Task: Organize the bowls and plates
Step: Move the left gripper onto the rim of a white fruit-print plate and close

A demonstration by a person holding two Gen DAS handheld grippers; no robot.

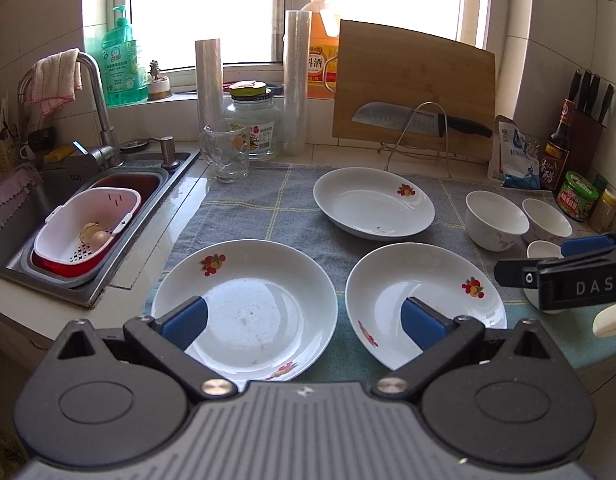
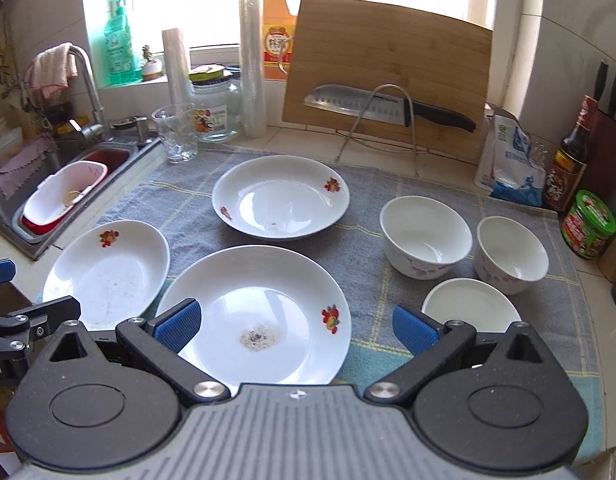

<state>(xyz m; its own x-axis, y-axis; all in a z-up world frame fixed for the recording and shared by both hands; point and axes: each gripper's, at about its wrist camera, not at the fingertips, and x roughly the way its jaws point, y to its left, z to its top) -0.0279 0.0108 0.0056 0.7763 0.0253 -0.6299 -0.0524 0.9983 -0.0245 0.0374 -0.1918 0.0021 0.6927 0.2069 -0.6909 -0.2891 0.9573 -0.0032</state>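
Observation:
Three white plates with fruit prints lie on a grey checked towel (image 1: 276, 208): near left (image 1: 244, 308), near right (image 1: 424, 300), far (image 1: 372, 208). In the right wrist view they show as left (image 2: 108, 272), near middle (image 2: 256, 316) and far (image 2: 280, 196). Three white bowls stand at the right: (image 2: 426, 236), (image 2: 512, 254), (image 2: 470, 304). My left gripper (image 1: 304, 322) is open and empty above the gap between the two near plates. My right gripper (image 2: 296, 326) is open and empty above the near middle plate; it also shows at the left wrist view's right edge (image 1: 556, 276).
A sink (image 1: 68, 208) with a pink basket lies at the left. A glass mug (image 1: 226, 156), a jar, two plastic rolls, a cutting board (image 1: 412, 84) with a knife on a wire rack stand behind. Sauce bottles, a bag and jars crowd the right (image 2: 564, 176).

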